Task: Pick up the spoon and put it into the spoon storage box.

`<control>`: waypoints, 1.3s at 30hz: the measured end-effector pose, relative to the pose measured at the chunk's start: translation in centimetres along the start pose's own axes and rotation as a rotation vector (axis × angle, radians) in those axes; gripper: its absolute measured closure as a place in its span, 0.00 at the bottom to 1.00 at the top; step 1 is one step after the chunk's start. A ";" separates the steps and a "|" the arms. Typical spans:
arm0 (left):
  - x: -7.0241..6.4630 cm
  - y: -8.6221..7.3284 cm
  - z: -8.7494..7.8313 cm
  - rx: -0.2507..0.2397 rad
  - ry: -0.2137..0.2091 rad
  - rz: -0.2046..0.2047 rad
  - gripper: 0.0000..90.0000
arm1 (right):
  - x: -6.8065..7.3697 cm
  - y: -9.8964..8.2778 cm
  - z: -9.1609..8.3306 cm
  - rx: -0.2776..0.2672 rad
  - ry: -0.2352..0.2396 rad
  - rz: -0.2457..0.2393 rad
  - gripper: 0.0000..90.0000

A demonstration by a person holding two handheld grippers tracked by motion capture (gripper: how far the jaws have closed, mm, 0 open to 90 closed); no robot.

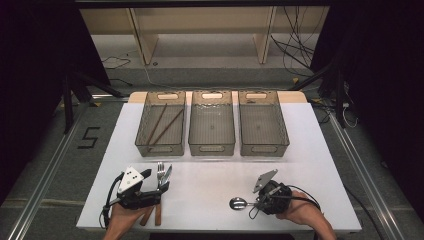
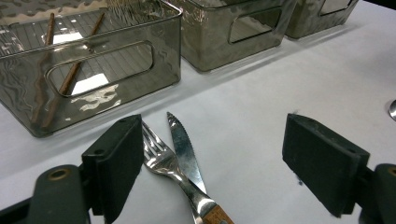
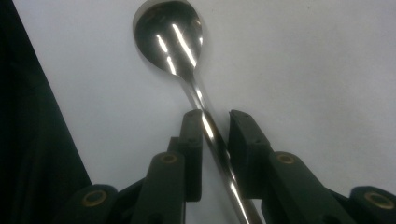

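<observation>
currently the right tool point(image 3: 215, 133) is nearly closed on the handle of the spoon point(image 3: 170, 37) — jaws on either side of the stem, bowl at 12 o'clock from them; whether the pads press cannot be told. the spoon lies on the white worktop point(image 1: 210, 185). the left tool point(image 2: 215, 168) stands wide open, holding nothing — fork point(image 2: 161, 156) and knife point(image 2: 183, 149) lie between its jaws.

Looks like a lab or test rig, not a kitchen. The white worktop point(image 1: 300, 150) sits between metal rails point(image 1: 45, 175) on a grey floor, with a taped "5" point(image 1: 89, 137), black curtains point(image 1: 35, 60), loose cables point(image 1: 295, 45) and a bare wooden frame point(image 1: 145, 42) behind.
</observation>
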State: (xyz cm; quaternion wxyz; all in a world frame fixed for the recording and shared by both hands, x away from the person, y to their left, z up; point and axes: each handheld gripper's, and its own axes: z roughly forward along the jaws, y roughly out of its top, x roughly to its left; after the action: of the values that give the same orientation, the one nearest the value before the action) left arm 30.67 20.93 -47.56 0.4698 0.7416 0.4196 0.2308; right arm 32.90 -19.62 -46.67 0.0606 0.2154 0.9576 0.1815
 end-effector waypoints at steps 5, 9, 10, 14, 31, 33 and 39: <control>0.0 0.0 0.0 0.001 0.001 0.002 0.23 | 0.2 0.2 0.0 0.008 0.001 -0.039 0.88; 0.0 0.0 0.0 0.004 0.002 -0.001 0.23 | 0.6 -0.1 -0.1 -0.003 0.010 -0.045 0.90; 0.0 0.0 0.0 0.004 0.002 0.000 0.23 | 0.7 -0.2 -0.1 -0.002 0.013 -0.048 0.91; 0.0 0.0 0.0 0.009 -0.001 0.006 0.23 | 1.2 -0.2 -0.2 0.000 0.012 -0.061 0.92; 0.0 0.0 0.1 0.005 0.006 0.000 0.23 | 2.4 0.2 -0.3 0.039 0.000 -0.090 0.95; 0.0 0.0 0.0 0.005 0.007 0.000 0.23 | 2.5 0.3 -0.4 0.041 -0.009 -0.095 0.95; 0.0 0.0 0.1 0.006 0.006 -0.001 0.23 | 2.7 0.8 -0.9 0.026 -0.036 -0.085 1.00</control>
State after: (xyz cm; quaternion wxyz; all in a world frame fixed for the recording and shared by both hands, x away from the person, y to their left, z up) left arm 30.74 20.92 -47.58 0.4664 0.7421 0.4219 0.2317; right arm 30.55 -18.07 -45.68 0.0826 0.1783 0.9669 0.1625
